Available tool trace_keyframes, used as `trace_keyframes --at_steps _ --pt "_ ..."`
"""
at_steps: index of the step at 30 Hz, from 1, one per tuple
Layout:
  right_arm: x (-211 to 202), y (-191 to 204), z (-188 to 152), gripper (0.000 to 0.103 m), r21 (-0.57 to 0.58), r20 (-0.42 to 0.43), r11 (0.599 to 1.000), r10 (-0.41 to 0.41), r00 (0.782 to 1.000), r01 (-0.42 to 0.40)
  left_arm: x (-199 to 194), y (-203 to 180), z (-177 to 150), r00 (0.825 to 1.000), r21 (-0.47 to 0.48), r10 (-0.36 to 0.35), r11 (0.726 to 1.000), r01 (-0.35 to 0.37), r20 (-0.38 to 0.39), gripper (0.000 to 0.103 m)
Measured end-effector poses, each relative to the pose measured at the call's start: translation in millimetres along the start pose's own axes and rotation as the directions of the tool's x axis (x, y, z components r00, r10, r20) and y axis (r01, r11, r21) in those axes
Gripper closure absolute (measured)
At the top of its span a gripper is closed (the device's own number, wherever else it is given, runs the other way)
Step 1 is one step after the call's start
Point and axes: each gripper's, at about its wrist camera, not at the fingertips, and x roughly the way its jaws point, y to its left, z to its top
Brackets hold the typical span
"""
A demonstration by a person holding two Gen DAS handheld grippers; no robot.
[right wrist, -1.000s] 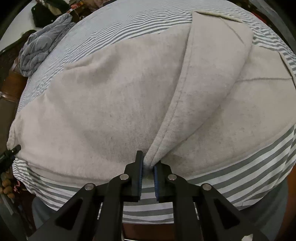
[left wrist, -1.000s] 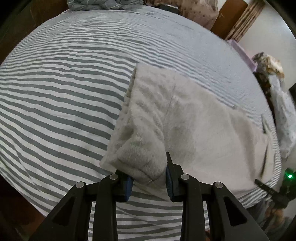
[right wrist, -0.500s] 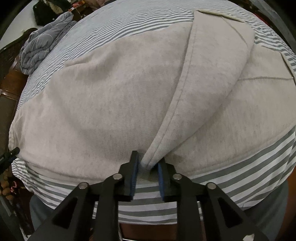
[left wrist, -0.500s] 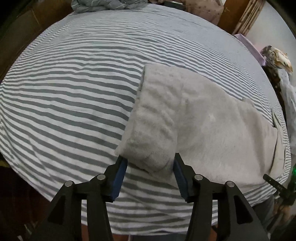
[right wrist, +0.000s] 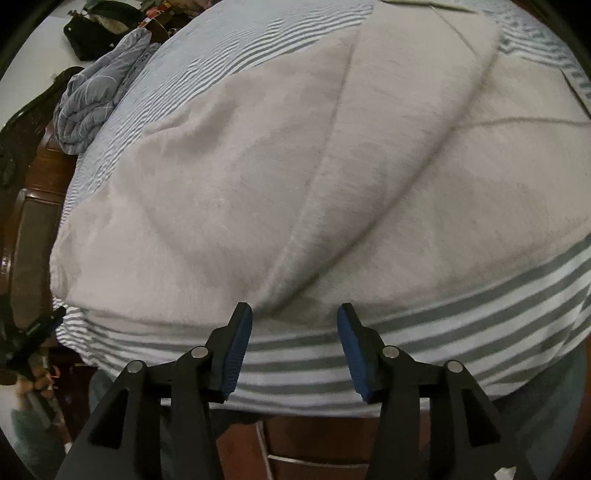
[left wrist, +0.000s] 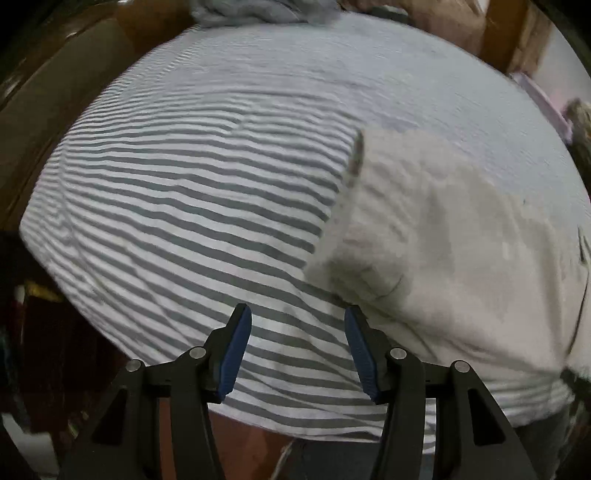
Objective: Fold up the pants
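Note:
Light beige pants (right wrist: 295,155) lie folded flat on a grey-and-white striped bed (right wrist: 443,332). In the left wrist view the pants (left wrist: 443,236) fill the right half, their folded end near the bed's front edge. My left gripper (left wrist: 298,325) is open and empty, above the striped sheet just left of the pants' corner. My right gripper (right wrist: 293,317) is open and empty, just in front of the pants' near edge, where a seam fold runs down toward it.
A crumpled grey-blue blanket (right wrist: 96,107) lies at the far left corner of the bed, also at the top of the left wrist view (left wrist: 258,11). Dark wooden bed frame (right wrist: 29,221) at left. Striped sheet (left wrist: 184,206) lies bare left of the pants.
Both grippers opened and let go of the pants. Both pulled back toward the bed's front edge; the left one shifted left off the pants' corner.

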Motion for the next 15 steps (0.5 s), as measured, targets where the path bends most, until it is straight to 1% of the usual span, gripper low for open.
trace_keyframes --at_steps 2,4,5,7,8,10,11,13,15 --pt "-9.8 -8.5 1.4 0.056 0.003 0.017 1.0 -0.007 1.0 0.007 -13.6 -5.3 -2.7 0.998 0.001 -0.027 1.0 0.027 0.058 0.049" --pt "-22.6 -17.7 4.7 0.056 -0.002 0.041 1.0 -0.022 0.999 0.022 -31.2 -22.1 -6.5 0.989 0.034 -0.075 0.997 0.071 0.125 0.049" --pt "-28.8 -22.1 7.7 0.056 -0.002 0.053 0.999 -0.033 0.998 0.033 -36.0 -29.3 -7.3 0.985 0.051 -0.098 0.995 0.091 0.14 0.049" --pt "-39.5 -28.7 17.5 0.056 -0.012 0.075 0.998 -0.058 0.996 0.059 -45.3 -55.8 -10.4 0.973 0.113 -0.173 0.981 0.157 0.152 0.049" --pt "-45.2 -30.6 25.8 0.056 -0.018 0.091 0.997 -0.076 0.993 0.078 -48.3 -72.7 -12.5 0.963 0.151 -0.223 0.968 0.201 0.149 0.049" --pt "-54.7 -34.1 42.4 0.056 -0.029 0.113 0.993 -0.107 0.988 0.111 -49.2 -101.9 -16.5 0.947 0.214 -0.294 0.941 0.264 0.127 0.049" --pt "-59.3 -36.3 52.8 0.056 -0.032 0.117 0.992 -0.116 0.986 0.121 -48.2 -123.7 -21.2 0.933 0.254 -0.345 0.916 0.31 0.102 0.049" --pt "-67.9 -41.6 76.4 0.056 -0.022 0.117 0.993 -0.111 0.987 0.114 -43.5 -157.1 -28.9 0.918 0.311 -0.394 0.88 0.359 0.054 0.049" --pt "-75.1 -46.0 103.7 0.056 -0.002 0.114 0.992 -0.125 0.986 0.126 -36.0 -197.1 -42.3 0.902 0.371 -0.432 0.838 0.4 0.003 0.049"
